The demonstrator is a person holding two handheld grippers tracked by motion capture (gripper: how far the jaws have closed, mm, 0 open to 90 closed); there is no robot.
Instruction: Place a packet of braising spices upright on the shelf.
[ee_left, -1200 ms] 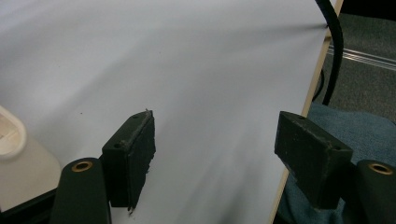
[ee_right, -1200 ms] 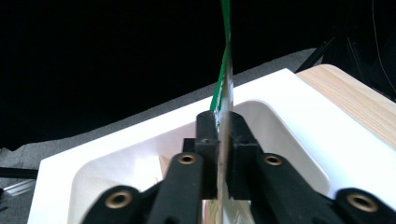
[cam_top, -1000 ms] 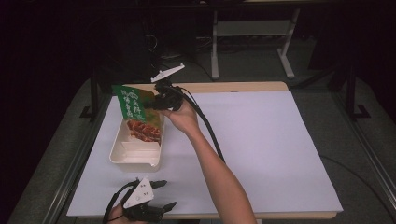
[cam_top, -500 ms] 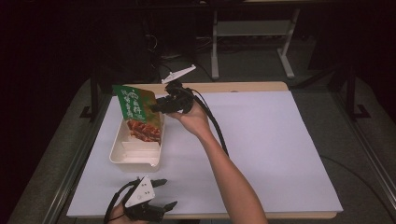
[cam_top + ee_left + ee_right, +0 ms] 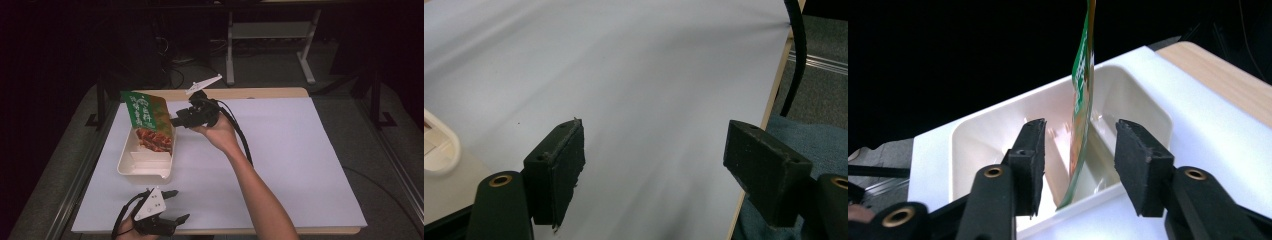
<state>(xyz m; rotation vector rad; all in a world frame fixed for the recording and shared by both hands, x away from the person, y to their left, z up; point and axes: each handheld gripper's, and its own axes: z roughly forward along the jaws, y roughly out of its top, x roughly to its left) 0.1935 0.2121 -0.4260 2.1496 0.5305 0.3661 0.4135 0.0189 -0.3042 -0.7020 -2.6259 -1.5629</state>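
White tray [image 5: 146, 169], one green pouch [image 5: 148, 120] inside; both grippers [image 5: 181, 120] [image 5: 175, 207] open, empty-jawed.

Counter [image 5: 300, 150] with pale wood top, white sheet [image 5: 310, 170] covering nearly all of it; wood strip bare along far edge and near edge. Grey carpet floor [image 5: 395, 130] on both sides and beyond far edge. White metal stand [image 5: 270, 35] on floor past far edge, legs splayed. Black cables [image 5: 175, 75] on floor beyond far left corner. Room dark past counter; light falls on counter top alone.
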